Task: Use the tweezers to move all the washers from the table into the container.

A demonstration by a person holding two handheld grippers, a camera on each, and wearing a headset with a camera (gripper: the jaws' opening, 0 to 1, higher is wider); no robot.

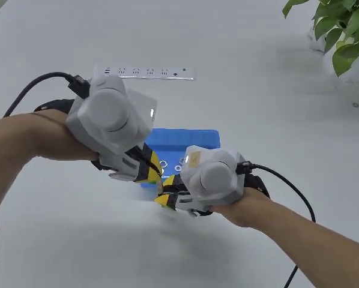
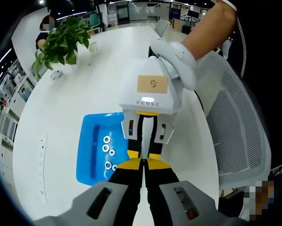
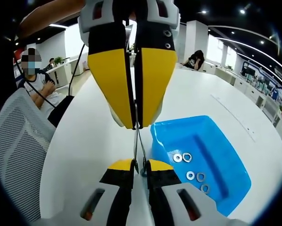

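Observation:
A blue container (image 1: 191, 138) sits on the white table, holding several metal washers (image 1: 178, 168). The washers (image 2: 108, 149) lie in a loose row on its floor, also seen as washers (image 3: 191, 175) in the right gripper view. Just in front of the container my two grippers meet tip to tip. A thin pair of metal tweezers (image 3: 137, 143) runs between them. My left gripper (image 2: 144, 164) is shut on one end and my right gripper (image 3: 140, 165) is shut on the other. In the head view the left gripper (image 1: 150, 171) is upper left and the right gripper (image 1: 167, 197) lower right.
A white power strip (image 1: 144, 72) lies beyond the container. A leafy plant (image 1: 341, 30) stands at the far right corner. A mesh chair (image 2: 235, 117) is beside the table edge. People sit at far desks.

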